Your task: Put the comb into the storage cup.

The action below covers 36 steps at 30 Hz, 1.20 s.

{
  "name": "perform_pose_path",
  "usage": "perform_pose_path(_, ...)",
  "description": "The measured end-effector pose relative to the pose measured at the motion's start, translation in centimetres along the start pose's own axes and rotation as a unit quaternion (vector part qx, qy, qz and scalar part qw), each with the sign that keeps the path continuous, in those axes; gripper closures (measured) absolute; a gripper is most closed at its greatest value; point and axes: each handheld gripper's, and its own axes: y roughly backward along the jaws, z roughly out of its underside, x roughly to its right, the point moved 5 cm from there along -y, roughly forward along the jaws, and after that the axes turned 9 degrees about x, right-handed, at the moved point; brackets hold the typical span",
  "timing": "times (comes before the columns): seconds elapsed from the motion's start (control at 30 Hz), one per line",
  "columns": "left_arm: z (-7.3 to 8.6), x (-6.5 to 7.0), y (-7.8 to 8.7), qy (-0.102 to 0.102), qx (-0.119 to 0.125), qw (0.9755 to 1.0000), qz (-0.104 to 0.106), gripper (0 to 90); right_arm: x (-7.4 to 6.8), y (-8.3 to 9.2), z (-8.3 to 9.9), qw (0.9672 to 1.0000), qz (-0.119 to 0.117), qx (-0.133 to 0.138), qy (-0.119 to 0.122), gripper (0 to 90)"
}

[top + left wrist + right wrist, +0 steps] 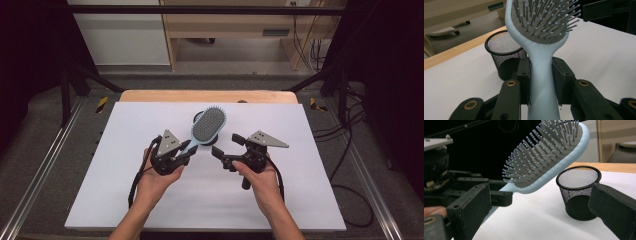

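A light blue hairbrush (pixel 207 126) with grey bristles is held off the white table by its handle (pixel 541 82). My left gripper (pixel 189 150) is shut on that handle, with a jaw pressed to each side of it. The brush head (pixel 549 160) tilts upward, near and above a black mesh cup (pixel 577 192). The cup stands upright on the table just behind the brush (pixel 505 53). My right gripper (pixel 226 144) hovers to the right of the brush handle. It is open, with nothing between its jaws (pixel 541 195).
A white sheet (pixel 280 200) covers the table, and a wooden edge (pixel 210 96) shows at the far side. Metal rails (pixel 35 175) run along both sides. Cables (pixel 350 150) lie on the floor at the right.
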Motion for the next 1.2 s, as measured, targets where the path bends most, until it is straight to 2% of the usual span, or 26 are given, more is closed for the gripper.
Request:
perform_pose_path(0.27,-0.4,1.1,-0.2,-0.002,0.010,0.9999,0.012,69.5,0.1,-0.7,-0.1,0.9993,-0.008,0.008,-0.035,4.9)
perform_pose_path(0.53,-0.5,1.9,-0.4,-0.002,0.012,0.9997,0.019,69.4,0.0,-1.3,-0.7,0.9983,-0.016,0.015,-0.054,6.6)
perform_pose_path(0.63,-0.6,2.3,-0.5,-0.002,0.015,0.9996,0.024,69.4,0.0,-1.5,-0.9,0.9978,-0.017,0.015,-0.062,11.8)
perform_pose_path(0.67,-0.6,2.3,-0.5,-0.002,0.016,0.9996,0.025,69.4,0.1,-1.6,-0.9,0.9983,-0.015,0.015,-0.055,12.9)
perform_pose_path(0.73,-0.6,2.4,-0.5,-0.001,0.017,0.9995,0.026,69.4,0.1,-1.7,-1.0,0.9982,-0.015,0.014,-0.057,14.0)
perform_pose_path(0.9,-0.7,2.6,-0.6,0.006,0.022,0.9993,0.029,69.4,0.2,-2.0,-1.3,0.9967,-0.023,0.017,-0.075,16.3)
perform_pose_path(0.93,-0.7,2.6,-0.6,0.005,0.025,0.9992,0.030,69.4,0.3,-2.1,-1.6,0.9957,-0.025,0.023,-0.086,17.3)
perform_pose_path(1.03,-0.8,2.9,-0.6,-0.001,0.029,0.9990,0.034,69.4,0.6,-2.2,-1.8,0.9957,-0.025,0.024,-0.086,18.7)
perform_pose_path(1.2,-0.8,3.0,-0.7,-0.001,0.031,0.9989,0.035,69.5,0.7,-2.3,-2.1,0.9938,-0.029,0.028,-0.104,23.5)
